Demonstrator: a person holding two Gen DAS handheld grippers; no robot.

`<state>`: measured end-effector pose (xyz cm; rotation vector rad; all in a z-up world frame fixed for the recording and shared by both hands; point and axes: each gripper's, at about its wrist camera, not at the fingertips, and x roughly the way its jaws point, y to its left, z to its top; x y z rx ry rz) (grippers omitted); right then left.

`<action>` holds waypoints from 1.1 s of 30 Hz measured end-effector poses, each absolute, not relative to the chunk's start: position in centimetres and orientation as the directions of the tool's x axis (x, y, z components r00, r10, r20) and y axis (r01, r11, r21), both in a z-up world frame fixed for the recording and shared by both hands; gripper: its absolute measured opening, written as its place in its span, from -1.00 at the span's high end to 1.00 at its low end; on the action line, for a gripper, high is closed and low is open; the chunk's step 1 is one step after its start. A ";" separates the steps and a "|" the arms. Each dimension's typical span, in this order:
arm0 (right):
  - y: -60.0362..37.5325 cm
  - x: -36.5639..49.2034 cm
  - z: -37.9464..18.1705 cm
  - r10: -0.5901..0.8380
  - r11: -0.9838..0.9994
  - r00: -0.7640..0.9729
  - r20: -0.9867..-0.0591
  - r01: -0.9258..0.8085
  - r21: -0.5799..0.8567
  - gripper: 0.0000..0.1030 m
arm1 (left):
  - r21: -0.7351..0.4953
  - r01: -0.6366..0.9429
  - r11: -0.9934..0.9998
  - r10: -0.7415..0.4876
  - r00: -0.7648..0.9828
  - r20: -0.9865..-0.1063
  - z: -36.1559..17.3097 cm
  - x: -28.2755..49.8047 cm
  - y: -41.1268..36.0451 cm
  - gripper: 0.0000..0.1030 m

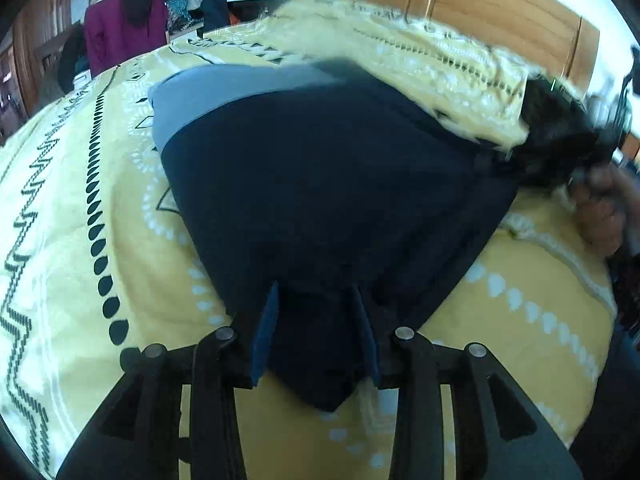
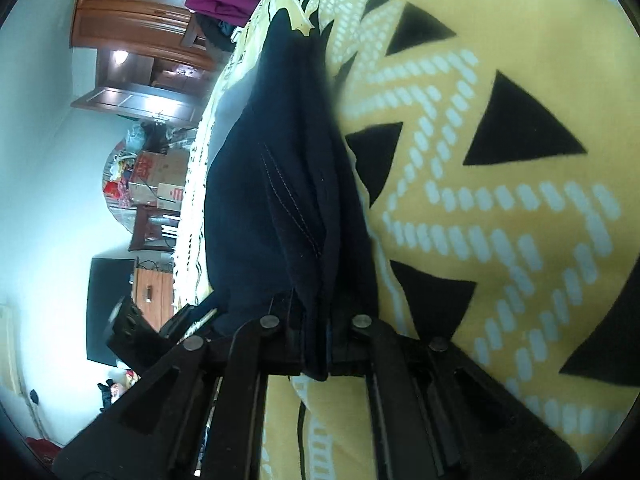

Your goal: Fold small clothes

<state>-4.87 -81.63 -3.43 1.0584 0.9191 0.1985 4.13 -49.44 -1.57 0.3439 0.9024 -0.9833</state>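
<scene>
- Bright, even daylight; strong fisheye bending and black vignette at the edges.
- Motion blur smears the person's hand at the right.
- Dark navy folded garment shows almost no detail.

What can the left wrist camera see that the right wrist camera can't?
Only the left wrist view shows the light blue cloth tucked under the dark garment, and a blurred hand at the far corner. Only the right wrist view shows white stitching on the garment, cardboard boxes and a wooden drawer. Both show the yellow patterned blanket, a purple garment in the background, and a tool pinching the dark garment: left tool, right tool.
</scene>
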 end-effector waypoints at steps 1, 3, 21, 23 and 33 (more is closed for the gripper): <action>-81.5 -4.9 -3.3 0.547 0.524 0.628 -0.554 0.259 0.811 0.91 | -0.139 0.824 0.549 -0.574 0.251 -0.779 -0.5 4.3 -49.2 0.21; -81.5 -4.9 -3.5 0.551 0.519 0.636 -0.540 0.246 0.819 0.93 | -0.147 0.815 0.561 -0.619 0.294 -0.729 1.8 4.2 -48.2 0.22; -81.3 -5.8 -4.3 0.516 0.555 0.703 -0.490 0.162 0.816 0.94 | -0.044 0.770 0.636 -0.564 0.425 -0.708 0.9 19.7 -56.9 -0.25; -81.4 -5.9 -4.4 0.519 0.554 0.703 -0.487 0.158 0.818 0.94 | -0.054 0.738 0.673 -0.485 0.385 -0.785 -2.9 22.8 -57.4 -0.63; -81.7 -6.2 -4.7 0.521 0.546 0.709 -0.476 0.152 0.824 0.94 | -0.171 0.892 0.418 -0.717 0.208 -0.665 4.0 11.7 -54.1 -0.18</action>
